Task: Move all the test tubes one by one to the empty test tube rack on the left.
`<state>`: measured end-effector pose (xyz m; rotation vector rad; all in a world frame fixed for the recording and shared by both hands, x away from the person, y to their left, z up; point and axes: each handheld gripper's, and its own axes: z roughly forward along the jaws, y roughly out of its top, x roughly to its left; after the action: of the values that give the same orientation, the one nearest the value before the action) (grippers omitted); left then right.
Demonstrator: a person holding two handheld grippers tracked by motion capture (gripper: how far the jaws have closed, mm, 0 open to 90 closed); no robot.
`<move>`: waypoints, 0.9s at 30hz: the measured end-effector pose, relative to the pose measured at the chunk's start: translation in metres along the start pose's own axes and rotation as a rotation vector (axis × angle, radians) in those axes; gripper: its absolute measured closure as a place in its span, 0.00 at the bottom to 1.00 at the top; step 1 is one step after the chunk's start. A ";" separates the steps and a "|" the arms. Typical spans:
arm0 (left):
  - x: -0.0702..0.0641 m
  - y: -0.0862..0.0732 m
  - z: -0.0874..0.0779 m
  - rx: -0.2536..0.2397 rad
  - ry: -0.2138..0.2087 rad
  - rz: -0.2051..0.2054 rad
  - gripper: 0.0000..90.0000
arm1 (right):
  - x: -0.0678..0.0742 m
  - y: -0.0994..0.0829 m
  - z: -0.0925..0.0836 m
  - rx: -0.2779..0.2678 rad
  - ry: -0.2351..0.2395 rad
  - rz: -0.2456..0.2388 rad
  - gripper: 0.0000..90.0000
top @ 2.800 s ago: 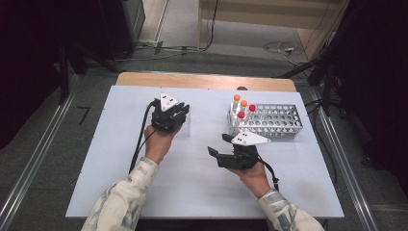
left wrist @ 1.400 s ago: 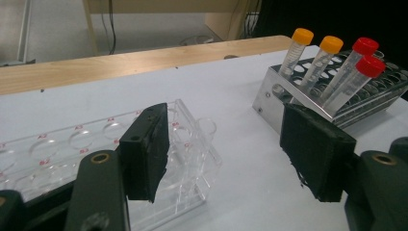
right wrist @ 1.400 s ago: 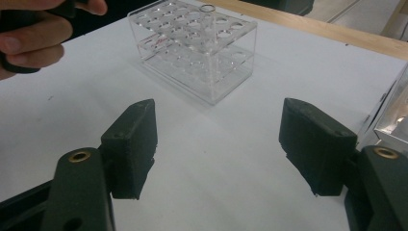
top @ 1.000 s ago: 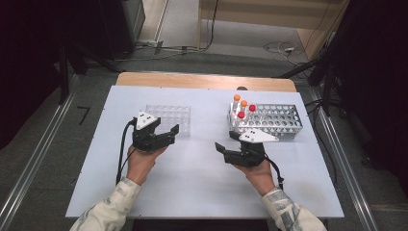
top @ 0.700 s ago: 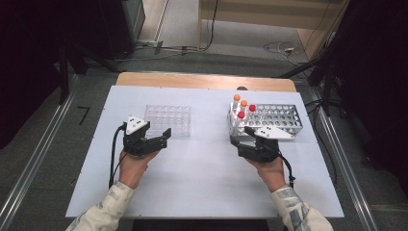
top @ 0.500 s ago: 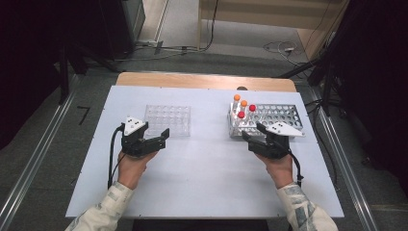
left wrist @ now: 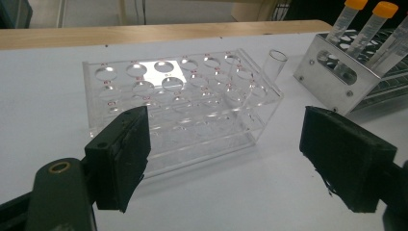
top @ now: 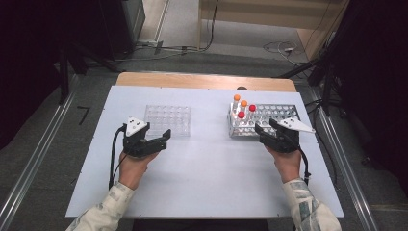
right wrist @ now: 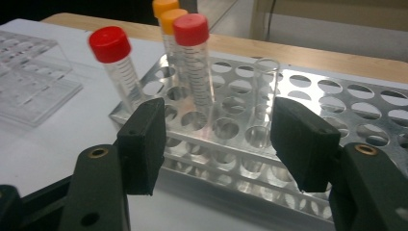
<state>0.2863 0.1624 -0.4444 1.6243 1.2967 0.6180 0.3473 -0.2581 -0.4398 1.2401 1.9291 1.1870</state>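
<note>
Standing on the white surface (top: 207,168) over a grey floor, the metal rack (top: 279,115) lies long side-to-side; tubes (right wrist: 195,67) point up. Both hand-held grippers, left (top: 161,140) and right (top: 262,133), are released, the right one's jaws just closing on nothing.

Tiny red labels, "C1" legible, on the clear rack (left wrist: 183,115).

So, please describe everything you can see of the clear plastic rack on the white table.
The clear plastic rack is a transparent, box-shaped block that looks like acrylic. Its top plate has rows of round holes with small red labels beside them. In the left gripper view one uncapped clear tube stands at its far corner. It sits flat on the white table, left of the metal rack. The left gripper is open just before it, not touching.
</note>
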 end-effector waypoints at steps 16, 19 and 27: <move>-0.003 0.000 0.001 0.003 -0.002 0.010 0.20 | -0.015 0.004 0.033 0.024 -0.092 0.014 0.64; -0.003 -0.001 0.001 0.004 -0.002 0.012 0.20 | -0.016 0.004 0.035 0.018 -0.095 0.013 0.66; -0.003 0.000 0.002 0.004 -0.005 0.013 0.20 | -0.015 0.007 0.040 0.024 -0.096 0.008 0.70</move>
<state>0.2867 0.1587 -0.4452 1.6383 1.2857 0.6195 0.3890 -0.2552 -0.4525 1.2945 1.8744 1.0909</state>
